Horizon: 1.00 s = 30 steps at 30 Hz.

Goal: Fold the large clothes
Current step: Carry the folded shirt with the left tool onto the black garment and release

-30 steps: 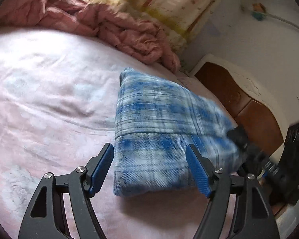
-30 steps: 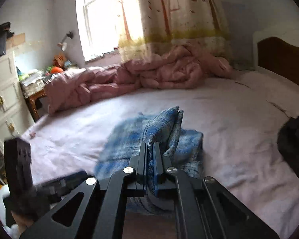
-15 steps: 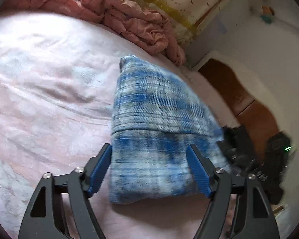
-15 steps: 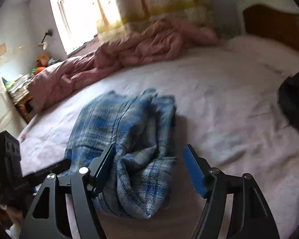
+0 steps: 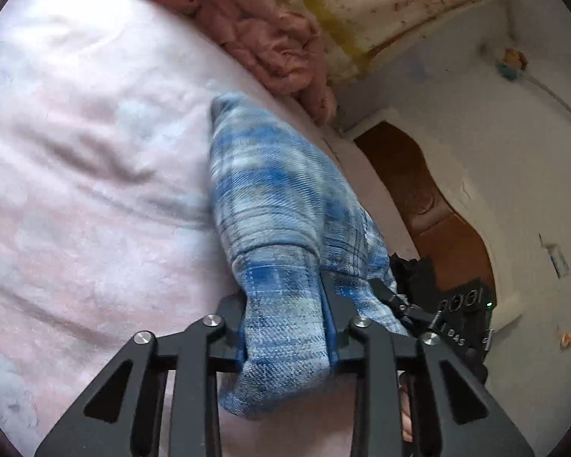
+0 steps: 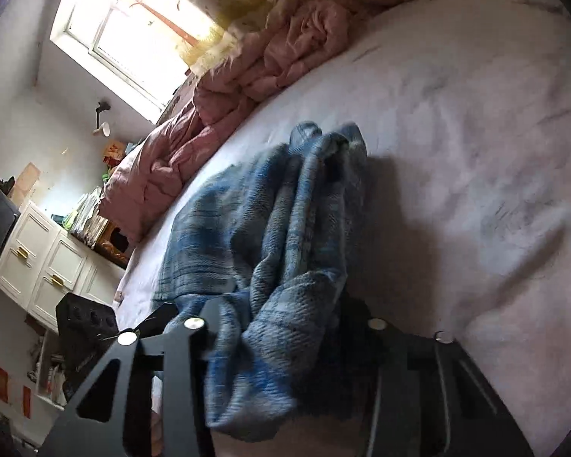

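Observation:
A folded blue plaid garment [image 5: 274, 205] lies on the pink bed sheet [image 5: 76, 152]. My left gripper [image 5: 285, 316] is shut on the garment's near edge, the cloth bunched thickly between the blue pads. In the right wrist view the same garment [image 6: 270, 228] is gathered in thick folds, and my right gripper [image 6: 281, 327] is closed on its near end with the cloth squeezed between the fingers. The right gripper's body shows at the right of the left wrist view [image 5: 449, 323]. Both grippers hold opposite ends of the bundle.
A crumpled pink quilt [image 6: 247, 76] lies along the bed's far side under a curtain [image 5: 380, 0]. A brown headboard [image 5: 430, 221] stands by the wall. White drawers [image 6: 38, 259] and a cluttered shelf stand beyond the bed's edge.
Both grippers were open around the garment half a second ago and have closed on it. The right gripper had let go a second ago. Both views have tilted and the cloth is bunched up.

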{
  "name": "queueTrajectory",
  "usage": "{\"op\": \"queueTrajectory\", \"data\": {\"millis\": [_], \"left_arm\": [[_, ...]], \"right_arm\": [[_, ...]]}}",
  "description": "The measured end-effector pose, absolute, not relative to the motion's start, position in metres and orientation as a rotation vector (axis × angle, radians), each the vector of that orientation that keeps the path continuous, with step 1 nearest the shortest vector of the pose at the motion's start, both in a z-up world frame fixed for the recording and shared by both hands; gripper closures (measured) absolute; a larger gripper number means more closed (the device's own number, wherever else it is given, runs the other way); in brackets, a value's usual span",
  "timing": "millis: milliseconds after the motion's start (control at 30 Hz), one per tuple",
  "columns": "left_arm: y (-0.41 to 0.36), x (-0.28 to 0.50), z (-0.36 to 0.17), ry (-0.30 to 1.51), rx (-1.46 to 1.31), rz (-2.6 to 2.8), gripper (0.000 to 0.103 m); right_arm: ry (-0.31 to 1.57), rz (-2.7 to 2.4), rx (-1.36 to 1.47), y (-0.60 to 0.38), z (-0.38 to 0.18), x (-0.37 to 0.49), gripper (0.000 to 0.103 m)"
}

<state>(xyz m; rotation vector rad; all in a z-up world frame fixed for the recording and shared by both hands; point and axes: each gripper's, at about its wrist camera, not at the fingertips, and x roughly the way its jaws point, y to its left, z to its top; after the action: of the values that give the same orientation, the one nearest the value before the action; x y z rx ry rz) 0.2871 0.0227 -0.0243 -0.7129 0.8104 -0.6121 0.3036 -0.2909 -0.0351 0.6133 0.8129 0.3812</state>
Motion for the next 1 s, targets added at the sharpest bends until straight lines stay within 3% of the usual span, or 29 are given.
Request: {"op": "queueTrajectory", "data": {"millis": [433, 1000], "left_arm": [[-0.045, 0.249, 0.062, 0.605, -0.523, -0.774, 0.076], [-0.27, 0.281, 0.124, 0.615, -0.362, -1.069, 0.076]], "right_arm": [[0.589, 0.286, 0.396, -0.318, 0.086, 0.23, 0.06], [0.408, 0.017, 0.42, -0.49, 0.154, 0.158, 0.06]]}}
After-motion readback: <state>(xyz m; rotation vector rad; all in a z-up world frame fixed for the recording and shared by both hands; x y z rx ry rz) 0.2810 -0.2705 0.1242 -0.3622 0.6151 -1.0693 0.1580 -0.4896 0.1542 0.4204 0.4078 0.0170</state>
